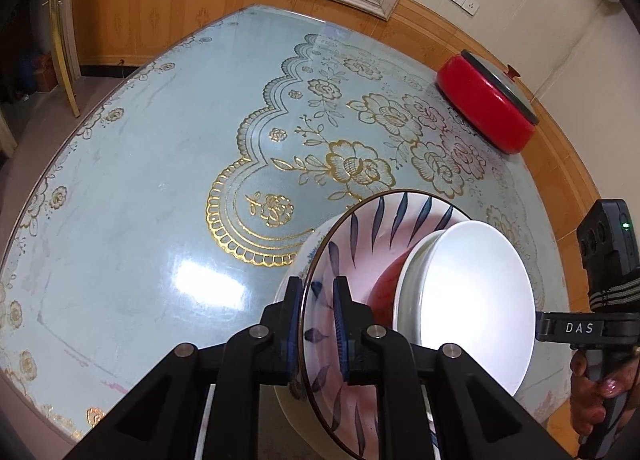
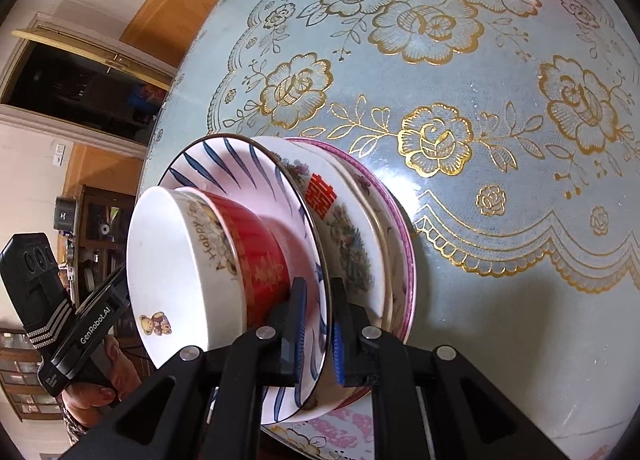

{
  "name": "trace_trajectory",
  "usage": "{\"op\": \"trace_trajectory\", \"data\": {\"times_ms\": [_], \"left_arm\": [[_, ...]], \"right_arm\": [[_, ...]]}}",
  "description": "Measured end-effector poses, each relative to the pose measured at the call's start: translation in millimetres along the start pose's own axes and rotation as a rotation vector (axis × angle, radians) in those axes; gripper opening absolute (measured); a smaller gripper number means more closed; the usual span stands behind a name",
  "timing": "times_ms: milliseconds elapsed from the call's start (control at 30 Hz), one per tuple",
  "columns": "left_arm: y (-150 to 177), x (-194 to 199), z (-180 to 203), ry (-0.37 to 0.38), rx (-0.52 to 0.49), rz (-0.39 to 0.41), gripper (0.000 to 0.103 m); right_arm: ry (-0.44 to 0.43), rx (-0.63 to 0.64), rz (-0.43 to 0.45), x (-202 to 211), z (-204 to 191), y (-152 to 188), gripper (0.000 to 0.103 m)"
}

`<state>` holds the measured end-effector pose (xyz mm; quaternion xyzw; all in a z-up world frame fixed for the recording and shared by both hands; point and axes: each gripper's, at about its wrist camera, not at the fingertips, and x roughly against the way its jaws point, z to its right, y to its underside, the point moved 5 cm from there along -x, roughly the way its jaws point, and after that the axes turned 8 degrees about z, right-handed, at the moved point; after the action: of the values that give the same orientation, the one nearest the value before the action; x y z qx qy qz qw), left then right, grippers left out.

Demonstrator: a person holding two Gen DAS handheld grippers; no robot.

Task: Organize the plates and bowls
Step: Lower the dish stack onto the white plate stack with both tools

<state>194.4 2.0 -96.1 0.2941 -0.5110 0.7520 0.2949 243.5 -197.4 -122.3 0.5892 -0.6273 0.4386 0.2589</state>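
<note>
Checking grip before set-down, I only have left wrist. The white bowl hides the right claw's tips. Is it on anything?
Observer: Yes. The right claw is shut on the rim of the blue-leaf plate.
Operator: Anything stacked under that plate?
Observer: At least two more: a plate with a red character, and behind it a pink-rimmed plate.
Operator: White bowl looks blown out here. Anything in it?
Observer: Nothing loose. The white bowl only has a teddy bear printed inside.
</note>
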Motion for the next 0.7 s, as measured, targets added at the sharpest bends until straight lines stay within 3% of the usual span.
{"op": "trace_trajectory", "data": {"times_ms": [233,300,367,500,567,700], "left_arm": [[-3,0,4,-0.012,-0.058,0.034,0.015],[-4,3,7,-0.007,-0.073,0.048,0.028],[-6,7,5,-0.051,-0.089,0.066,0.043],[-3,20,-5,-0.083,-0.058,0.101,0.072],[1,29,-10,-0.103,-0.033,0.124,0.073],[15,55,-18,-0.16,0.016,0.167,0.095]], "right_arm": [[0.032,-0.007,-0.002,3,0,2,0.012],[0.043,-0.002,-0.005,4,-1,2,0.013],[0.064,0.017,0.013,8,-2,1,0.015],[0.114,0.142,0.086,30,-13,-8,0.023],[0.125,0.197,0.108,37,-18,-9,0.025],[0.134,0.241,0.149,48,-19,-4,0.029]]}}
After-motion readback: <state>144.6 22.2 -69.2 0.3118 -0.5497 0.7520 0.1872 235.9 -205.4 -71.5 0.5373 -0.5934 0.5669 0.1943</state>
